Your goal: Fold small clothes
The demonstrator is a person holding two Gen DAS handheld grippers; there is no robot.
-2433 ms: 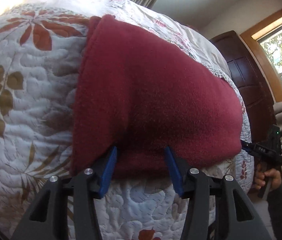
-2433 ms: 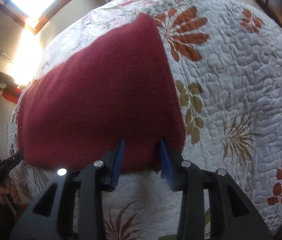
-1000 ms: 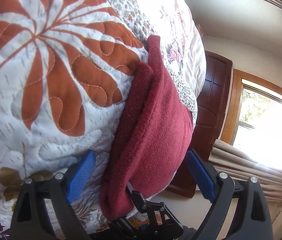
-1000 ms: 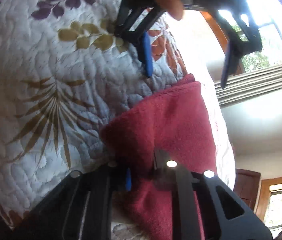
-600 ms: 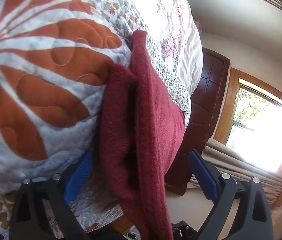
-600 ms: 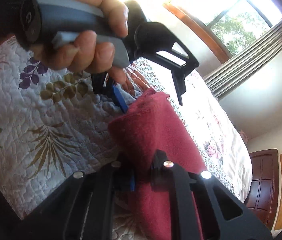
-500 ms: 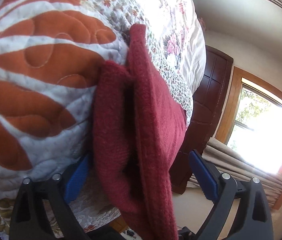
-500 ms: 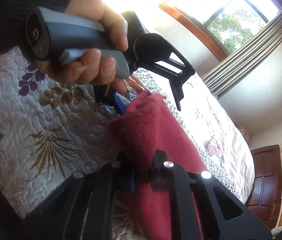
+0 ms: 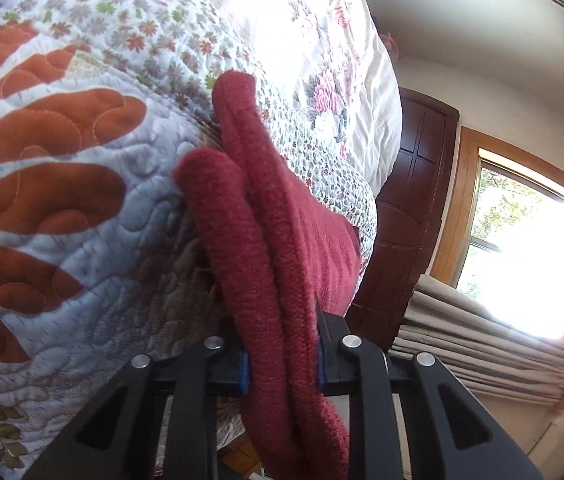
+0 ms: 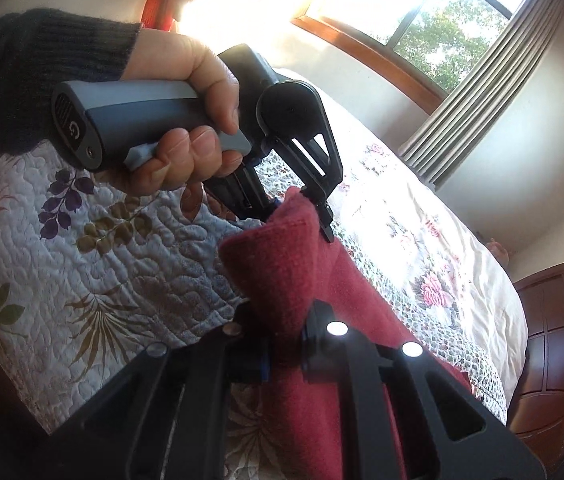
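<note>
The left gripper (image 9: 282, 364) is clamped on a folded edge of the red cloth (image 9: 266, 240), and the right gripper (image 10: 283, 354) pinches another edge. The cloth lies on a leaf-patterned quilt (image 9: 82, 200) covering a bed. Behind are a window (image 10: 421, 12), curtains (image 10: 477, 92) and dark wood furniture (image 9: 413, 216).
</note>
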